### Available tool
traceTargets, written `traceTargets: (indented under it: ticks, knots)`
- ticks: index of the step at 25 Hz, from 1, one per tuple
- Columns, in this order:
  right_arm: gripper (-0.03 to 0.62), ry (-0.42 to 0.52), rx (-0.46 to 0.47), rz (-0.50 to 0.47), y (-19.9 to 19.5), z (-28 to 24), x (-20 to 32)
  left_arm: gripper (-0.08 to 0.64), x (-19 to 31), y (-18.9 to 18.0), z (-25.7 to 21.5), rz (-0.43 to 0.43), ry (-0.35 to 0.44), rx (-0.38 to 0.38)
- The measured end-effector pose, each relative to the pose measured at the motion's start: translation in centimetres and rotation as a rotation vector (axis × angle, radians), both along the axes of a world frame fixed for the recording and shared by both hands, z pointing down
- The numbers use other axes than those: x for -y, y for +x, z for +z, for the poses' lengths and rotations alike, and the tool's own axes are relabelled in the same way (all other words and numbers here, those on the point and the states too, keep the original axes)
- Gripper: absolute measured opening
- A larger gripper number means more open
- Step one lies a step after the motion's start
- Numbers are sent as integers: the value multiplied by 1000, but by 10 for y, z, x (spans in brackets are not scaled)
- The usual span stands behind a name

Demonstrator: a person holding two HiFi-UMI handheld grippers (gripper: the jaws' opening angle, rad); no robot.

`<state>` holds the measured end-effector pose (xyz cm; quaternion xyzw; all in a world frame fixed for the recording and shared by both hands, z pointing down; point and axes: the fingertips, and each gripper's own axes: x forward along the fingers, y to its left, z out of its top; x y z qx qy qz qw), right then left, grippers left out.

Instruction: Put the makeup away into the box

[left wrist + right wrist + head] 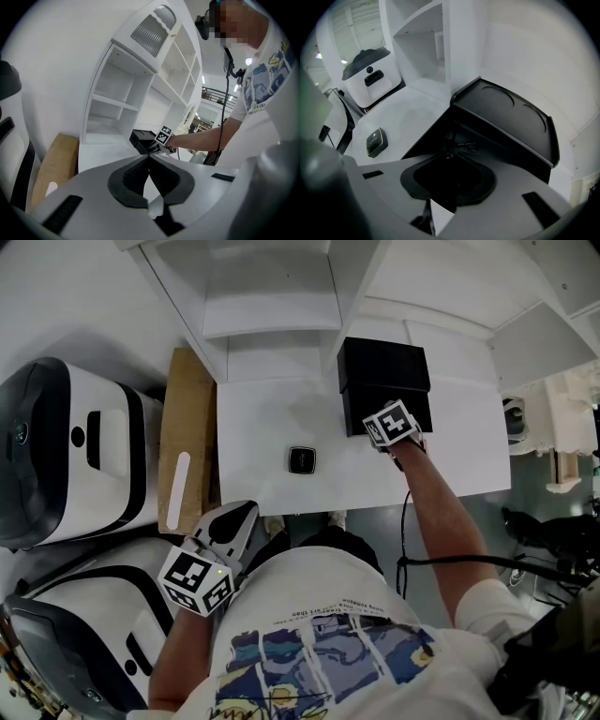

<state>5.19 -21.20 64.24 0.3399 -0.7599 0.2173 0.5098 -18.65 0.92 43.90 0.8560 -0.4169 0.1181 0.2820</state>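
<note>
Over at the black box (384,371) on the far side of the white bench (262,418), with its lid (511,117) tipped up and open. Reaching steeply down into it with the right gripper (386,430), marker cube on top, jaws just a narrow crack apart and pressing on nothing. Only dark box interior between those pads, plus something thin and wiry (462,146) just past the tips, too dim to name.

Out on the open bench, left of the box and apart from it: one small black compact (301,460), lying flat and closed, touched by neither gripper. Not in the box yet.

Low at the near edge, close in by the person's shirt: the left gripper (242,514), jaws pinched together at the tips, empty, aimed across the bench toward the box. Along the bench's left side, a wooden board (187,427); behind it all, a white shelf unit (272,296) with bare compartments.
</note>
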Motion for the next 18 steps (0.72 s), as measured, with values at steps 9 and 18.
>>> traceTargets:
  ticks: [9,18]
  knots:
    - [110,69,109,-14,-4,-38,-1,14,13,20,-2,33,15,-10]
    - [103,177,215,-2,20,-88,-27,14,31,63,-10,109,39,-25]
